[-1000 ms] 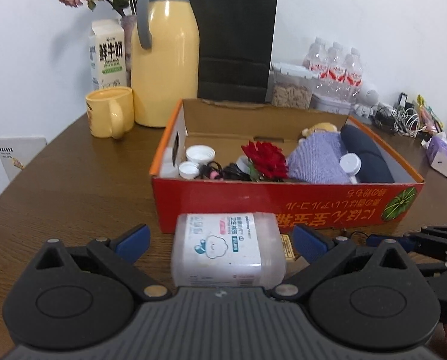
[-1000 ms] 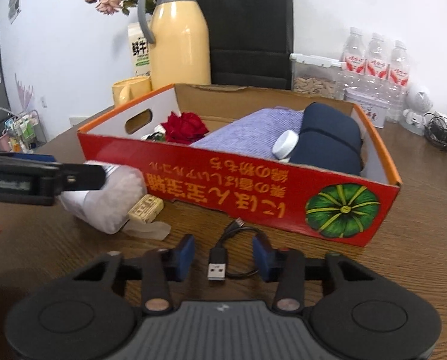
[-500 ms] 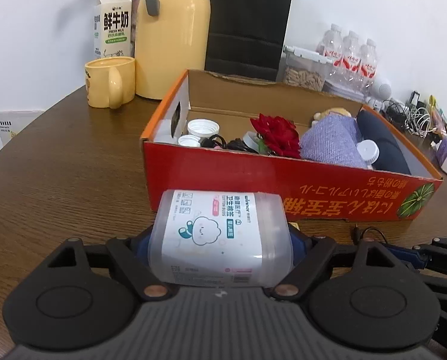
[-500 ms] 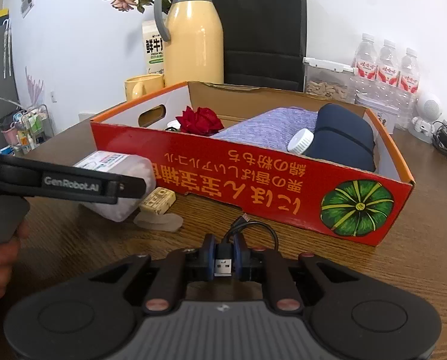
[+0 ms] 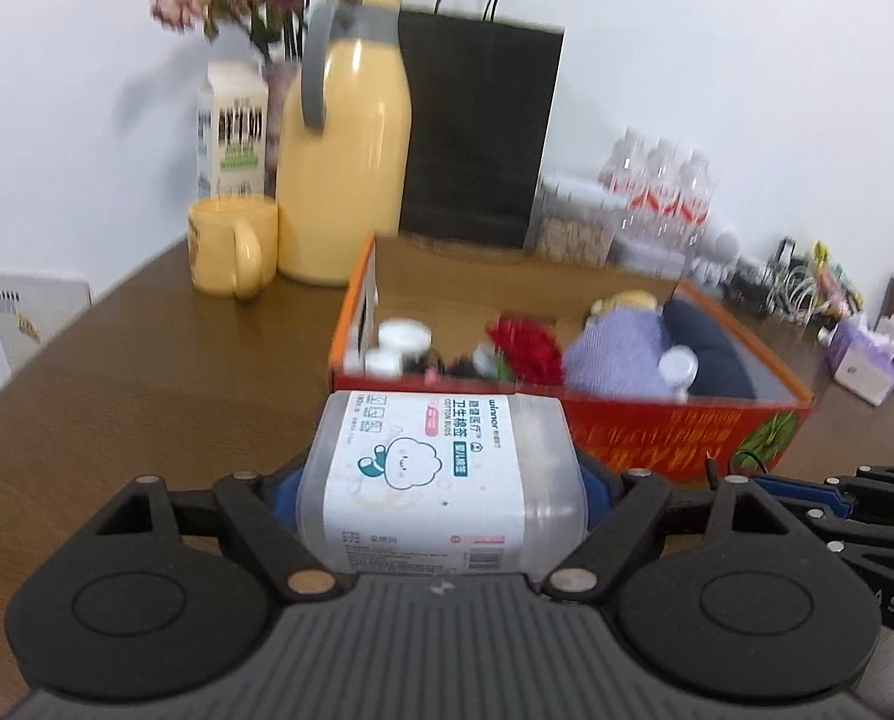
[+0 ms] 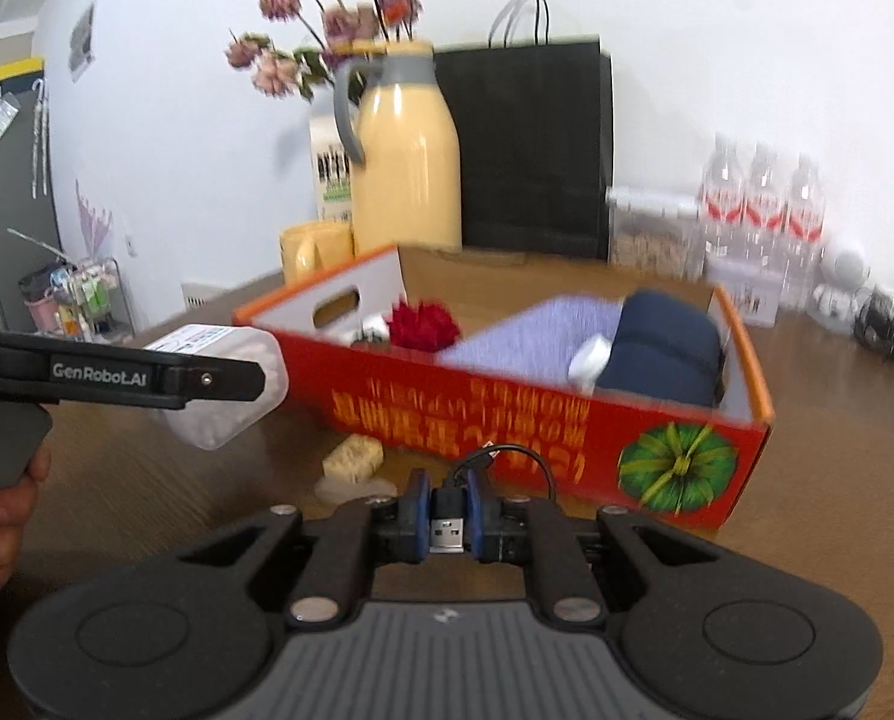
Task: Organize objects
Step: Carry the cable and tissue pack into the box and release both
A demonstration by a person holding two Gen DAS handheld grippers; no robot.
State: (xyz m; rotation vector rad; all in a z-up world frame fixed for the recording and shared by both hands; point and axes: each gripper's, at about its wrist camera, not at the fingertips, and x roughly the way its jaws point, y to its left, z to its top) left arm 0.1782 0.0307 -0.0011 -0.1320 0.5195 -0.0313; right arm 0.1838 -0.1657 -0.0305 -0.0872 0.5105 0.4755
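Note:
My left gripper [image 5: 441, 486] is shut on a clear cotton swab box [image 5: 441, 480] with a white label, held above the table in front of the red cardboard box [image 5: 657, 432]. From the right wrist view the swab box [image 6: 231, 384] hangs left of the red box [image 6: 507, 414]. My right gripper [image 6: 447, 510] is shut on the plug of a black USB cable [image 6: 450, 519], lifted off the table; its cord loops ahead toward the box front. The box holds a red flower [image 6: 423, 327], purple cloth [image 6: 531, 339], navy bundle [image 6: 663, 348] and white caps.
A small tan block [image 6: 354, 457] and a clear piece lie on the table by the box front. Behind stand a yellow jug [image 5: 345, 162], yellow mug [image 5: 231, 252], milk carton [image 5: 231, 126], black bag [image 5: 477, 132], water bottles [image 5: 663, 186]. A tissue pack [image 5: 861, 360] lies far right.
Both grippers have risen: the left lifted the swab box off the table, the right lifted the USB plug. A second ago both were open around these things.

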